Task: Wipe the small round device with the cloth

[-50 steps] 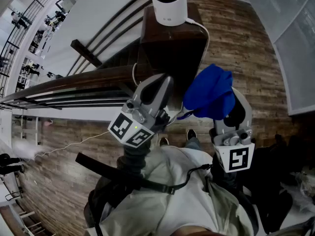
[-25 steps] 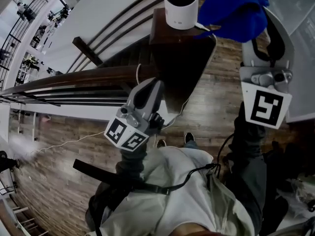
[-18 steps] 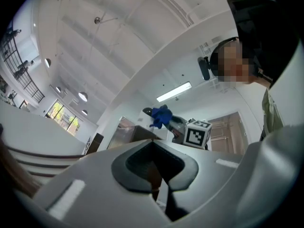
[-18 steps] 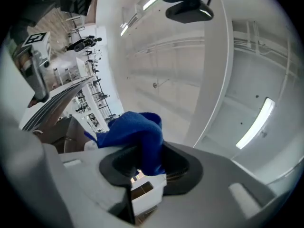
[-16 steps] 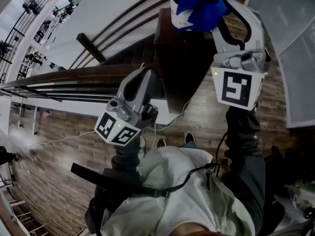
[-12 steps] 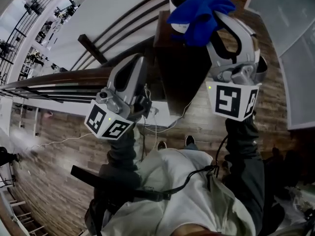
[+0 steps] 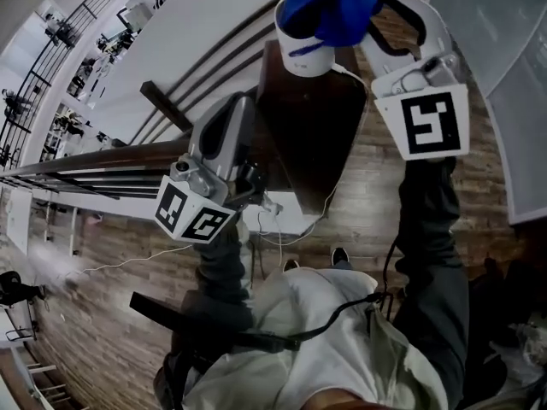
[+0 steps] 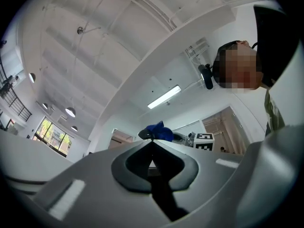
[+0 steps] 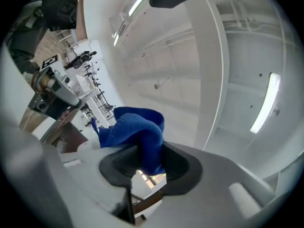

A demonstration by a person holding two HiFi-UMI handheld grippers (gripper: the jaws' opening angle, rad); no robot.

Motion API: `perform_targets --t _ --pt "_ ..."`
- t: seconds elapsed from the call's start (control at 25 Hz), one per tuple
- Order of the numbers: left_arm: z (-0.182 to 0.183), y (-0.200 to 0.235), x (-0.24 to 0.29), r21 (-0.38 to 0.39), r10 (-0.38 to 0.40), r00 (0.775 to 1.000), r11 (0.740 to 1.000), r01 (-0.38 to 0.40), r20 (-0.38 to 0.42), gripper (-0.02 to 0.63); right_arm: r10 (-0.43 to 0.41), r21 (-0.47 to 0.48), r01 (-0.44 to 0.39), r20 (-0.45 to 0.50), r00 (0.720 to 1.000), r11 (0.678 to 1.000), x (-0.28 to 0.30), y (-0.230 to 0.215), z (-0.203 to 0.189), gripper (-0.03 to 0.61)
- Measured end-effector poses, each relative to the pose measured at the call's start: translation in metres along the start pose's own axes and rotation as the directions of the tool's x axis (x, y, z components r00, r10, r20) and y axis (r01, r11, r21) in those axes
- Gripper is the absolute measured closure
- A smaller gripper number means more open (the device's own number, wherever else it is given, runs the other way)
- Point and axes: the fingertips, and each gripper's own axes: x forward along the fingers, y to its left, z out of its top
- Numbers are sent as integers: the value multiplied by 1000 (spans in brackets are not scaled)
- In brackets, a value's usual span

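Right gripper (image 7: 363, 7): raised at the top right of the head view; clenched on the blue cloth (image 7: 329, 2), a fold of which runs down between its jaws in the right gripper view (image 9: 149, 151)
Blue cloth: bunched in a loose wad beyond the right gripper's jaw tips; in the head view it hangs over the top of the small round device (image 7: 303, 45) and hides its upper part
Small round device: white cylinder; upright at the far end of a dark wooden stand (image 7: 308, 126); a white cable (image 7: 346, 71) leaves its base along the stand's right edge
Left gripper (image 7: 235, 114): lower and to the left, beside the stand and apart from the device; jaws pressed together with nothing between them (image 8: 152, 151)
Surroundings: dark handrail (image 7: 85, 165) on the left; wood-plank floor (image 7: 376, 220) below
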Motion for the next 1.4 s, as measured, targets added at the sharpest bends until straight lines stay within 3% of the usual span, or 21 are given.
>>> perform_targets --t 0.16,0.32,0.4,0.52,0.6,0.76,0.88,1.0,1.12,1.28,1.4 --pt "0 -3 -6 -10 13 1000 1000 -13 6 612 108 -20 -109 -23 994 994 -17 36 -14 457" --pt "-6 -2 -20 -22 55 998 998 -55 8 612 254 -39 -255 -28 967 966 -25 59 -23 457" --pt "-13 -4 -26 -31 68 998 997 -68 -8 612 245 16 -245 -7 969 969 -24 45 -23 457" --pt "-23 -6 -33 -48 93 995 994 -94 -23 612 75 72 -74 -8 997 995 -12 -3 -20 456" --pt "-26 -7 -41 -55 112 993 992 -113 -21 612 38 82 -40 29 999 996 1 -18 -11 456" --pt "-22 -6 -58 -50 154 988 987 -154 -14 612 144 89 -150 64 987 985 12 13 -12 457" --pt "-24 -4 -63 -52 181 983 982 -181 -13 612 275 90 -272 -21 961 958 -3 43 -44 457" --pt "-30 -9 -60 -57 185 983 981 -186 -18 612 316 129 -308 -41 948 942 -14 50 -57 457" --pt "-32 -18 -58 -66 175 984 982 -176 -24 612 285 82 -280 -47 957 956 -16 34 -48 457" --pt "-36 -19 -63 -77 171 985 982 -173 -25 612 131 -24 -132 -7 991 991 -16 8 -15 456" --pt "-41 -23 -63 -82 155 988 984 -156 -26 612 107 -96 -113 -62 992 989 -24 27 -17 457"
